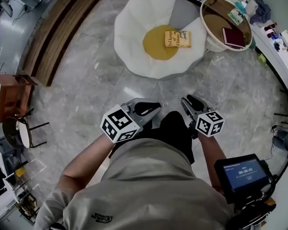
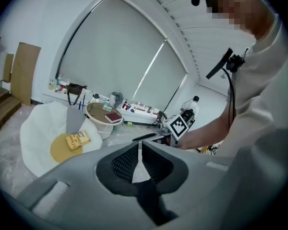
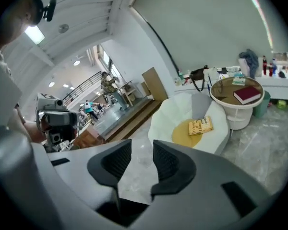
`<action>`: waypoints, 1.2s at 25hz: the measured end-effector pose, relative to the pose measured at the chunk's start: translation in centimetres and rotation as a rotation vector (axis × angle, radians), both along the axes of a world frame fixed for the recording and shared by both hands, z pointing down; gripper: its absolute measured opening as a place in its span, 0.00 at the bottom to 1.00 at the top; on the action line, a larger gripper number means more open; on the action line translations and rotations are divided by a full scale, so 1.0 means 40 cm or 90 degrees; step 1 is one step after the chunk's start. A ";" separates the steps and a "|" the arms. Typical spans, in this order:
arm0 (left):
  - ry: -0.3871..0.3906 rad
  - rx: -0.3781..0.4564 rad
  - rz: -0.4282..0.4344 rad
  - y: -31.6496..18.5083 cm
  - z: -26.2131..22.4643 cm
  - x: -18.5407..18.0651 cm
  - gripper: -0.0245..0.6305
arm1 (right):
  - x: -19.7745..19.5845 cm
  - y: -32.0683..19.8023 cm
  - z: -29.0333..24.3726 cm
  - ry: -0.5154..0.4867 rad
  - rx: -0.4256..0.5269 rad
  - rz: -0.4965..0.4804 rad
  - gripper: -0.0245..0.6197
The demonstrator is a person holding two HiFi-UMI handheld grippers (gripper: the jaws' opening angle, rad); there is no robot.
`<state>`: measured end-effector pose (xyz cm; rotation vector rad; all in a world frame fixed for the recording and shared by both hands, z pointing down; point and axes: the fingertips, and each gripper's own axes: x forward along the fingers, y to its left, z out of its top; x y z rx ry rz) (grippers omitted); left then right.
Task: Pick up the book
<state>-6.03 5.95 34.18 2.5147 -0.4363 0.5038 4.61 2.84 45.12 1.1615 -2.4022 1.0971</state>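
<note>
A yellow book lies flat on the yellow middle of a white petal-shaped seat; it also shows in the left gripper view and the right gripper view. A dark red book rests on a round side table beside the seat. Both grippers hover low in front of the person's body, well short of the seat. My left gripper is shut with nothing in it. My right gripper is open, with only floor showing through the gap.
Wooden steps run along the upper left. A brown stool and a small chair stand at the left edge. A white counter with bottles lines the right. A screen device hangs at the person's right side.
</note>
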 end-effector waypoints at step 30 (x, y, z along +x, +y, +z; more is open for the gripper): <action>-0.057 -0.109 -0.015 -0.810 0.641 0.271 0.09 | 0.188 -0.989 1.193 -0.257 -0.271 0.270 0.33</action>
